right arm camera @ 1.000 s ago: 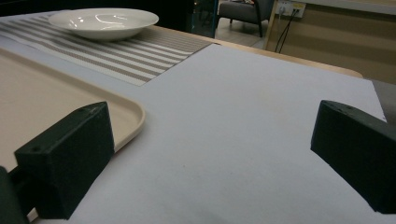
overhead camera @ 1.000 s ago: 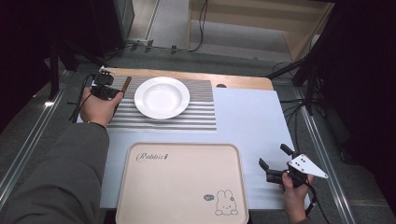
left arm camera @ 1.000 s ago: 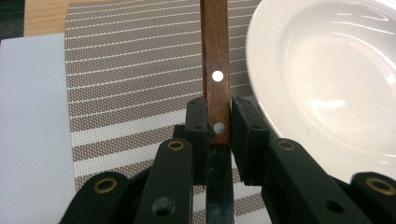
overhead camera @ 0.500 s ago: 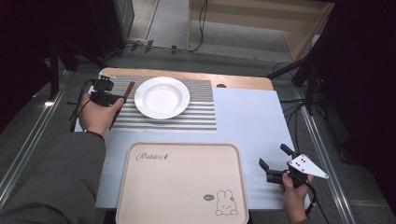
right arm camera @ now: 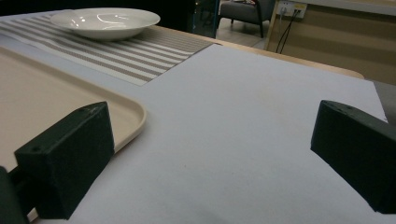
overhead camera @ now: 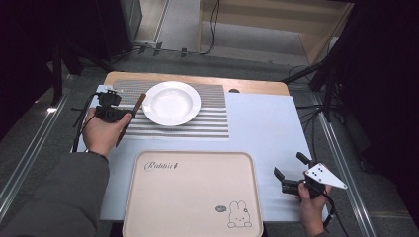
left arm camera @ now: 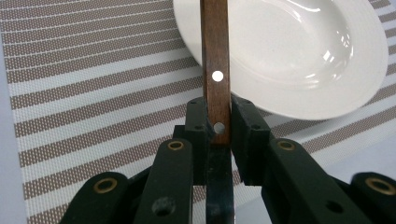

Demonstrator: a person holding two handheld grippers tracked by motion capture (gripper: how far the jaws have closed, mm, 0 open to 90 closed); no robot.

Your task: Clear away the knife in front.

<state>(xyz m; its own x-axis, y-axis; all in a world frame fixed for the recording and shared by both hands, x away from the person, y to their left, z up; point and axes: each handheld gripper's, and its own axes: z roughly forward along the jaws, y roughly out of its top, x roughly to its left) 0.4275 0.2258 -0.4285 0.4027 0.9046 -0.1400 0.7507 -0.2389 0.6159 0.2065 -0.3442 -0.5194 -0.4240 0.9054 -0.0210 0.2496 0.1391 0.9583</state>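
Observation:
A knife with a brown wooden handle (left arm camera: 215,70) is clamped between the jaws of my left gripper (left arm camera: 217,119), which is shut on it where handle meets blade. In the high view the knife (overhead camera: 132,114) lies slanted over the left part of the striped placemat (overhead camera: 207,123), with my left gripper (overhead camera: 126,116) just left of the white plate (overhead camera: 171,102). The plate (left arm camera: 299,51) sits close behind the handle. My right gripper (overhead camera: 289,166) is at the near right of the table, open, its jaws (right arm camera: 210,158) wide apart with nothing between them.
A beige tray (overhead camera: 192,197) with a rabbit print lies at the near middle, its corner (right arm camera: 126,116) beside the right gripper. A pale blue sheet (overhead camera: 262,133) covers the table; the plate (right arm camera: 105,21) stands far off on the placemat.
My left gripper has drawn back toward the person with the knife, along the plate's left side. The right gripper has stayed where it was.

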